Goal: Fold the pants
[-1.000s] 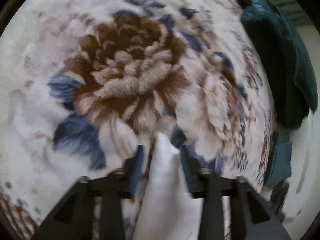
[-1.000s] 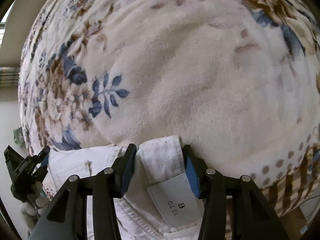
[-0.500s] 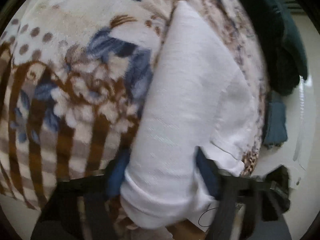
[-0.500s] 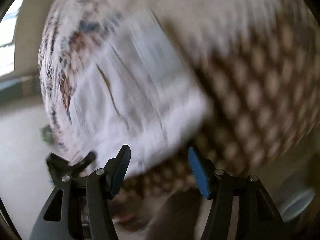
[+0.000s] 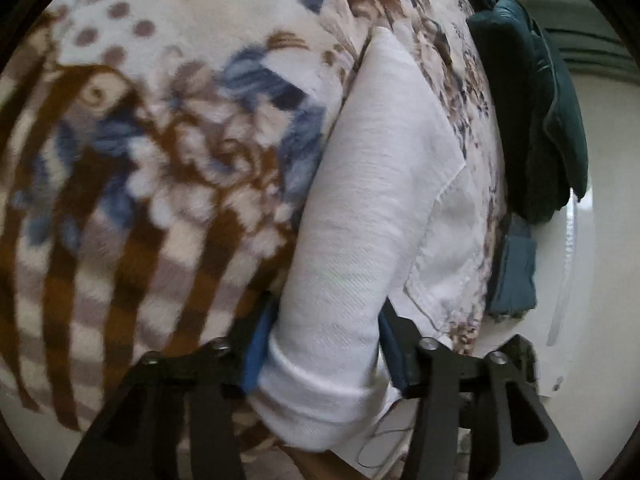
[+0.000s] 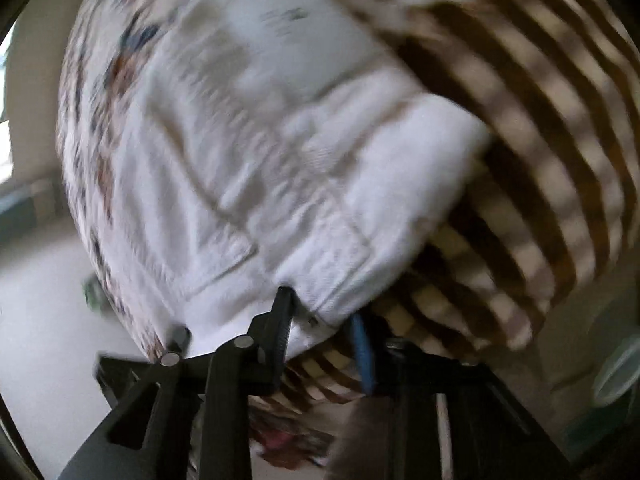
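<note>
The white pants (image 5: 380,208) lie folded in a thick bundle on a floral fleece blanket (image 5: 168,160), near its edge. In the left wrist view my left gripper (image 5: 320,344) is open, its blue-padded fingers (image 5: 256,344) on either side of the folded end without pinching it. The right wrist view is motion-blurred: the pants (image 6: 248,152) fill the middle, with a pale label patch near the top. My right gripper (image 6: 324,324) is open at the bundle's near corner, the cloth just ahead of the fingertips.
A dark teal garment (image 5: 536,120) is piled at the blanket's far right edge, with a blue-grey cloth (image 5: 514,272) below it. Pale floor (image 6: 44,320) shows beyond the blanket edge. The blanket's brown striped border (image 6: 540,128) lies right of the pants.
Both grippers held the pants' waist a second ago; they have let go and pulled back toward the blanket edge. The pants now lie folded over. The right view is still swinging.
</note>
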Available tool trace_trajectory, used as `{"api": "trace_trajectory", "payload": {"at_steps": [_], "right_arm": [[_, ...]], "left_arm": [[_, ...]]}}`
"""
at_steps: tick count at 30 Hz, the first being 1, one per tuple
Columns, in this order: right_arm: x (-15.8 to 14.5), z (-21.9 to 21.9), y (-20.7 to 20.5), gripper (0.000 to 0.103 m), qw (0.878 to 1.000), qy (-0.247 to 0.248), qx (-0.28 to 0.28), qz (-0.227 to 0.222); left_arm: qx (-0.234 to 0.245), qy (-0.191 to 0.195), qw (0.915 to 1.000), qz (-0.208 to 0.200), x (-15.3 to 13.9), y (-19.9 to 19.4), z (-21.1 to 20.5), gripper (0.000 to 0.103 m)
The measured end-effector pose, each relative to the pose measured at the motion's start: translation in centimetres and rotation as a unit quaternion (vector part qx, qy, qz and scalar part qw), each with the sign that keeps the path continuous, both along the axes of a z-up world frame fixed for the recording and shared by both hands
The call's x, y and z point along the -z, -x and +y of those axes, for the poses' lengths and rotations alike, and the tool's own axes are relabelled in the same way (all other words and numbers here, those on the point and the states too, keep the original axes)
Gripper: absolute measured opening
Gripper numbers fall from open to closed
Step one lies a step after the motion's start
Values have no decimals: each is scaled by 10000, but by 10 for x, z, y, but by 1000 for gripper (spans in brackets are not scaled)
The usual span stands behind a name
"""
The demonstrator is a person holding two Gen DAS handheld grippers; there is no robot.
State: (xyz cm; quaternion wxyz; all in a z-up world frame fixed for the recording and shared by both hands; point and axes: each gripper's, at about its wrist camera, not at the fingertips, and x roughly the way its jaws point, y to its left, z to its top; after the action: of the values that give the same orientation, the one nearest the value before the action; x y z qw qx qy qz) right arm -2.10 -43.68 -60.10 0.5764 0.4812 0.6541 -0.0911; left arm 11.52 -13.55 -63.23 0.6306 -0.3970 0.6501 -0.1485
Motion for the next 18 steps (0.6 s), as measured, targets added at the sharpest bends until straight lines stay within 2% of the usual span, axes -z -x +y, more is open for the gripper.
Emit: {"api": "trace_trajectory", "payload": {"at_steps": [1, 2, 3, 5, 6, 7, 10, 14, 18], "right_arm": [[3, 0, 0, 55, 9998, -180, -86, -95], [10, -2, 3, 68, 9994, -322, -89, -117], [16, -3, 6, 75, 9989, -420, -66, -186], [34, -6, 11, 81, 9977, -619, 59, -256], [42, -5, 10, 90, 9961, -779, 204, -367], [48, -4, 9, 93, 9939, -923, 336, -507], [53, 5, 0, 94, 9896, -1028, 628, -783], [26, 11, 8, 92, 9799, -1131, 906, -1374], [26, 13, 19, 90, 9757, -1164, 1175, -1438]], "left_arm": [[-30, 112, 9999, 70, 3, -2, 1, 63], [-34, 209, 9997, 134, 9, -5, 1, 64], [1, 266, 9995, 179, 14, -9, -2, 64], [124, 304, 9992, 209, 19, -14, -6, 64], [172, 309, 9992, 188, 22, -18, -11, 65], [191, 326, 9991, 177, 23, -20, -13, 65], [232, 394, 9989, 122, 21, -22, -16, 65], [435, 360, 9983, -109, 10, -24, -23, 64], [218, 434, 9987, 139, 18, -29, -29, 65]]}}
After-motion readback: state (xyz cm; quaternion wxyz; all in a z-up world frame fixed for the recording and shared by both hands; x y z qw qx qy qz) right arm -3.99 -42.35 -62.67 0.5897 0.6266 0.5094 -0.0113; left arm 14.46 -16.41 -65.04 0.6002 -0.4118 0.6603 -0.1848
